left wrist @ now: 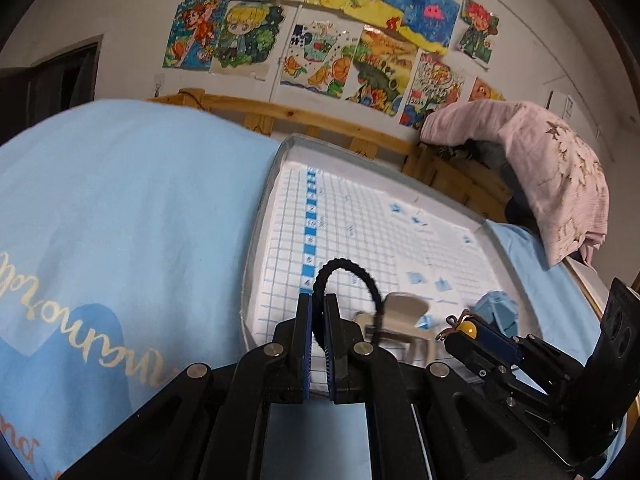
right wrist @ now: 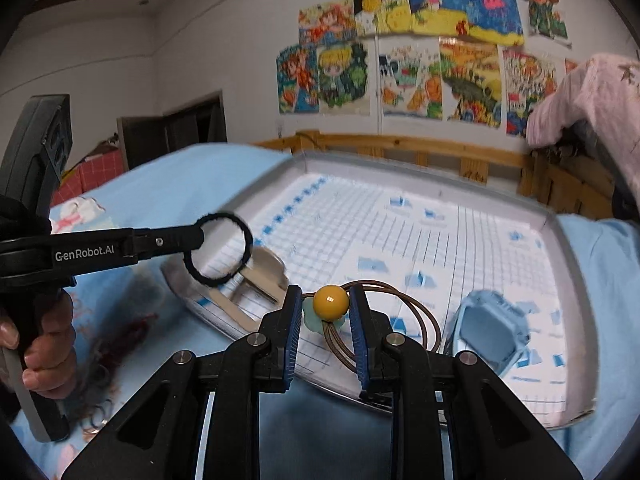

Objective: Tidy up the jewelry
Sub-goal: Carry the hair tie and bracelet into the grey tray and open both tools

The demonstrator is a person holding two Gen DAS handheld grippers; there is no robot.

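Left wrist view: left tongs (left wrist: 318, 304) clamped on the black fabric hair loop (left wrist: 348, 280), held above the grid-printed white tray (left wrist: 400, 232) on the bed.

Right wrist view: right tongs (right wrist: 324, 300) grip the yellow bead (right wrist: 330, 301) of a brown cord tie (right wrist: 416, 312) above the tray's near edge. Advisable: lower each piece onto bare grid, apart from the beige claw clip (right wrist: 260, 276), before opening.

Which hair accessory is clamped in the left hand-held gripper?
The plain black hair tie, pinched in the left hand-held gripper; the yellow-bead brown tie sits in the right hand-held gripper.
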